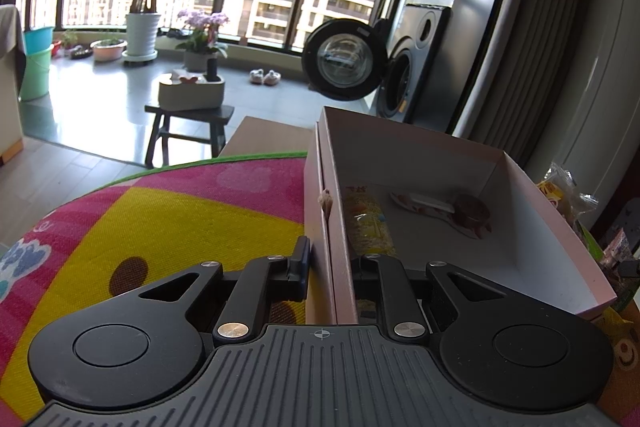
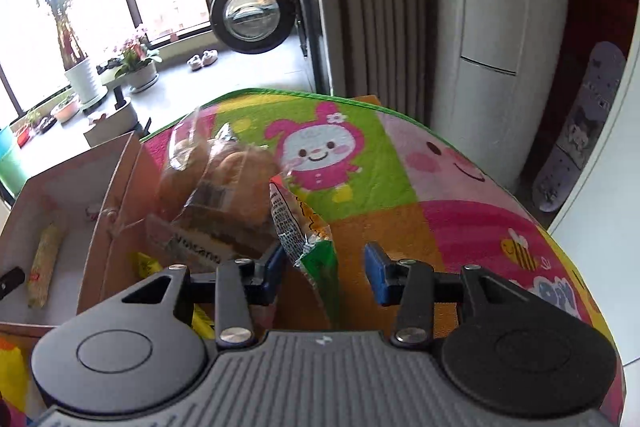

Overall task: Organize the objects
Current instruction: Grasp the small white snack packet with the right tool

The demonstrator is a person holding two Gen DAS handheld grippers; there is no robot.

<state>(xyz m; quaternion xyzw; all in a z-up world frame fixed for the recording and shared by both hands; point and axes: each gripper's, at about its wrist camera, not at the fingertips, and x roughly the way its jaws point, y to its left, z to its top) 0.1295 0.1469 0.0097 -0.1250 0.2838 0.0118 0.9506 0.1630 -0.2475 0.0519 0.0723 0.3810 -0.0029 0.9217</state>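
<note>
The open pink cardboard box with white inside [image 1: 532, 227] stands on the worktop covered by a bright cartoon-printed mat [image 1: 168, 219]. It already holds a yellow wrapped snack bar [image 1: 368, 227] along its left wall and a red-and-white flat packet [image 1: 444, 211] toward the far end; much of its floor is still bare.

The left tongs [image 1: 330, 267] are closed narrowly on the box's near left wall, one finger outside and one inside, most likely to steady the light box while things are dropped in.

In the right wrist view the remaining snacks lie just outside the box's right wall: a clear bag of brown buns [image 2: 224, 171] leaning against it at 11 o'clock from the right tongs [image 2: 324, 267], and a green-and-orange printed snack packet [image 2: 308, 235] at 12 o'clock. The right tongs stand wide, holding nothing, with the packet's crimped end between the fingers, so that packet looks like the next pick.

From 1 to 3 o'clock the mat is open up to its green rim [image 2: 400, 111], where the worktop drops off. The lift toward 10 o'clock must clear the box wall and the bun bag.
</note>
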